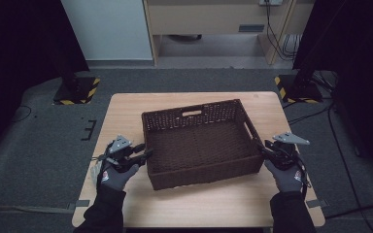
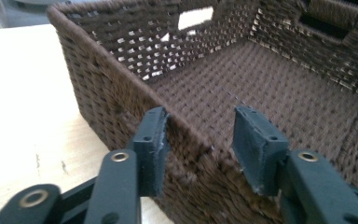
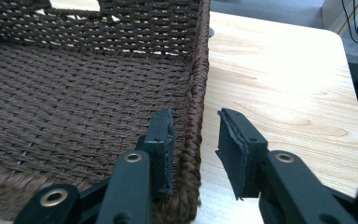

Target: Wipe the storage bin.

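A dark brown woven basket (image 1: 194, 110) with cut-out handles sits in the middle of the wooden table (image 1: 199, 201), and nothing lies inside it. My left gripper (image 1: 145, 154) straddles the basket's left wall near the front corner. In the left gripper view the wall (image 2: 121, 79) runs between the jaws of my left gripper (image 2: 200, 135): the outer pad (image 2: 156, 140) lies against the weave, the inner pad (image 2: 254, 144) stands a little off it. My right gripper (image 1: 263, 148) straddles the right wall (image 3: 196, 93). There the jaws of my right gripper (image 3: 196, 135) are open: the inner pad (image 3: 161, 140) touches, the outer pad (image 3: 235, 149) stands apart.
Bare tabletop (image 3: 279, 70) lies right of the basket and a strip of it in front. Two black stands with yellow-black striped bases (image 1: 75, 92) (image 1: 296, 90) flank the table's far corners on the grey carpet. Cables (image 1: 340, 145) trail on the floor at the right.
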Demonstrator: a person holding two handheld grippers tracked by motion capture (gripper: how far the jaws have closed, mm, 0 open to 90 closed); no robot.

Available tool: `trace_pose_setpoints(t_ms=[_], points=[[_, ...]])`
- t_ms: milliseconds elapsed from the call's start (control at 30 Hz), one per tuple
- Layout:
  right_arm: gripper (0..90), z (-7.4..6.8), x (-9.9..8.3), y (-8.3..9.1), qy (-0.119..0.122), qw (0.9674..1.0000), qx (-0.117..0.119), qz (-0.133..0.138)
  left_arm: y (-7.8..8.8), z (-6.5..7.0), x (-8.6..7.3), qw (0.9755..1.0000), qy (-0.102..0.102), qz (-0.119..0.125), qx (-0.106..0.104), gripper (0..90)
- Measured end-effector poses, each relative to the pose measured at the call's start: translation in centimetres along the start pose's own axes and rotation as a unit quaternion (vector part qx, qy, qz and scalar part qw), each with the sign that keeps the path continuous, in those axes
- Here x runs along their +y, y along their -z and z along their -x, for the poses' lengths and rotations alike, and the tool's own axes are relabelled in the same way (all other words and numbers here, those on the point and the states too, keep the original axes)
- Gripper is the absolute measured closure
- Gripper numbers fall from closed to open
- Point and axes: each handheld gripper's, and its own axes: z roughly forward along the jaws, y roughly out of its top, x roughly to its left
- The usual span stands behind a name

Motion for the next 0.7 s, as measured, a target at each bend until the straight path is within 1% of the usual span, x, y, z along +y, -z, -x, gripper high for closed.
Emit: trace_pose_setpoints(t_ms=[67,133,167,200,233,267,333,367,400,433,500,533,600,667,700], points=[[66.0,0.0,0.0,0.4,-0.002,1.0,0.001,-0.001,0.1,0.1,-0.1,1.0,0.004,-0.001,0.0,53.5],[70.2,-0.1,-0.1,0.7,-0.004,1.0,0.002,-0.009,0.3,0.5,-0.1,1.0,0.005,-0.001,0.002,54.2],[73.0,-0.1,-0.2,0.7,-0.004,1.0,0.0,-0.009,0.3,0.7,-0.2,1.0,0.006,-0.003,0.002,54.2],[76.5,0.0,-0.2,0.6,-0.01,0.9999,0.003,-0.011,0.4,0.8,-0.1,1.0,0.006,-0.008,0.002,54.1],[79.4,0.0,-0.1,0.6,-0.012,0.9999,0.001,-0.012,0.5,1.0,-0.1,0.9999,0.005,-0.01,0.001,54.0],[80.4,0.0,0.0,0.5,-0.01,0.9998,-0.005,-0.014,0.6,1.0,0.0,0.9999,0.002,-0.012,0.0,53.8],[80.9,0.2,0.0,0.2,-0.011,0.9998,-0.006,-0.016,0.8,1.0,0.2,0.9999,0.001,-0.011,-0.007,54.4],[81.1,0.2,0.1,0.1,-0.014,0.9997,-0.006,-0.017,1.0,0.8,0.4,1.0,0.0,-0.006,-0.004,54.1],[81.1,0.3,0.1,0.0,-0.011,0.9998,-0.008,-0.015,1.1,0.7,0.6,1.0,-0.004,0.0,0.004,51.9],[81.2,0.3,0.2,-0.1,-0.011,0.9998,-0.01,-0.016,1.2,0.4,0.8,0.9999,-0.004,0.007,0.011,50.2],[81.2,0.4,0.4,-0.5,-0.013,0.9997,-0.016,-0.013,1.1,-0.4,1.0,0.9995,0.003,0.019,0.024,47.9],[81.1,0.5,0.4,-0.7,-0.011,0.9997,-0.019,-0.009,0.8,-0.7,1.0,0.9994,0.003,0.021,0.027,47.3],[80.8,0.6,0.5,-1.1,-0.011,0.9996,-0.025,-0.005,0.2,-1.2,1.0,0.9994,0.004,0.017,0.028,47.2],[80.3,0.6,0.6,-1.2,-0.009,0.9996,-0.029,-0.003,-0.3,-1.2,0.8,0.9997,0.007,0.014,0.02,47.0],[79.0,0.5,0.6,-1.2,-0.007,0.9995,-0.031,0.0,-0.5,-1.1,0.7,0.9998,0.006,0.011,0.018,47.2]])
